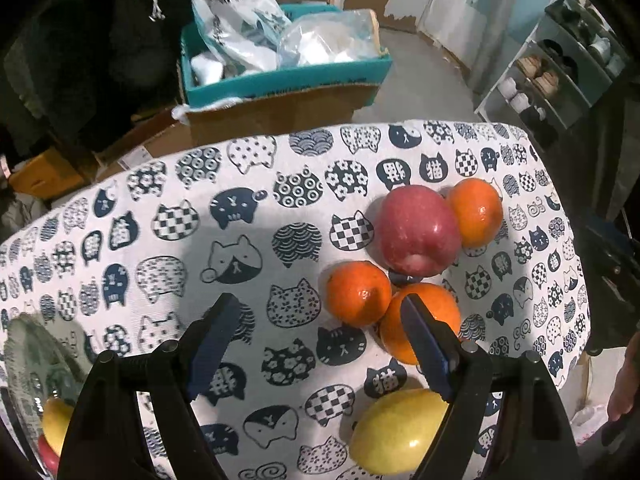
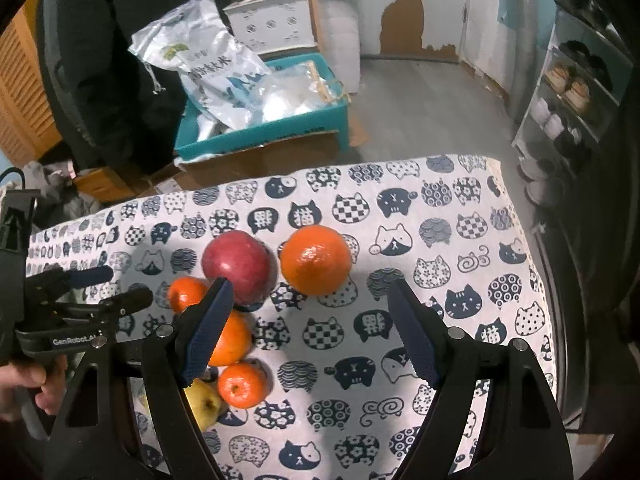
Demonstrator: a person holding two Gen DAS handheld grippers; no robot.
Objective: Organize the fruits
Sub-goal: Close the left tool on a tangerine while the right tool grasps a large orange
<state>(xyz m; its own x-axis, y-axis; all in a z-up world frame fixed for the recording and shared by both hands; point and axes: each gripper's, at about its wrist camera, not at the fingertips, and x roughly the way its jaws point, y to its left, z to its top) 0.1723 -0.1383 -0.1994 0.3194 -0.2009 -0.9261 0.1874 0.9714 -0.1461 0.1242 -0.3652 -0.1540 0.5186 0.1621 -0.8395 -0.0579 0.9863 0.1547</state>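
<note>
- Judging by how the fruit lies, the sorting is barely begun: most of it sits loose on the cat-print cloth (image 1: 248, 208).
- At the left wrist view's lower left edge a clear bowl (image 1: 24, 360) seems to hold a yellow fruit and a red one; it is blurred, so I cannot be sure. If so, those two are done.
- Left to move, as I count them: a red apple (image 1: 418, 230), four oranges and a yellow fruit (image 1: 394, 432).
- The far orange (image 1: 476, 212) touches the apple; the mid orange (image 1: 358, 294) and the near orange (image 1: 430, 300) touch each other just in front of the apple.
- A small orange (image 2: 242, 384), seen only in the right wrist view, lies beside the yellow fruit.
- Left gripper (image 1: 320, 344): jaws wide, nothing between them but cloth. The near orange sits partly behind its right finger, the mid orange just beyond the gap, the yellow fruit under the right finger's base.
- Right gripper (image 2: 310, 328): jaws wide and empty. The far orange lies just beyond the gap, near its middle; the apple is behind the left fingertip.
- Neither gripper touches fruit that I can see.
</note>
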